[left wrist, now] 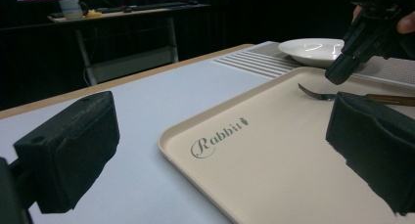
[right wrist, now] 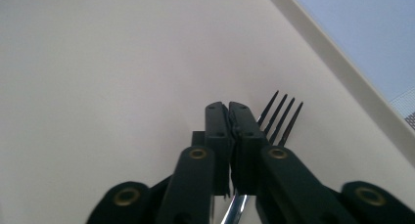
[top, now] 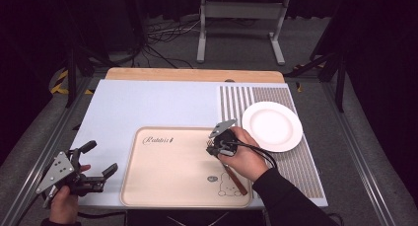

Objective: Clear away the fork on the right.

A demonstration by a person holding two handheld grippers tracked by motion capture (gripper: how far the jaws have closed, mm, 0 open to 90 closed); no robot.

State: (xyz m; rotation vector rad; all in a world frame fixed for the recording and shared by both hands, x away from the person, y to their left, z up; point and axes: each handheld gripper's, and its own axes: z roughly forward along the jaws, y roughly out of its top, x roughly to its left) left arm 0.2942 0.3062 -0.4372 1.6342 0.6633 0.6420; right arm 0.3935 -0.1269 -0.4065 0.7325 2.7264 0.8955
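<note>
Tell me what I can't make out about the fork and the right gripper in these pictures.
- Fork neck: right gripper view, hidden behind the right gripper fingers, so an actual pinch is unclear.
- Fork handle: high view, mostly under the right hand.
- Handle end: left gripper view, behind the left gripper's finger.

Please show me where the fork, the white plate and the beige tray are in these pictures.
fork [right wrist: 281, 120]: right gripper view, on the tines beside the closed jaws.
white plate [top: 272, 126]: high view, on the middle of its bare surface.
beige tray [left wrist: 274, 155]: left gripper view, on its bare floor near the printed word.
</note>
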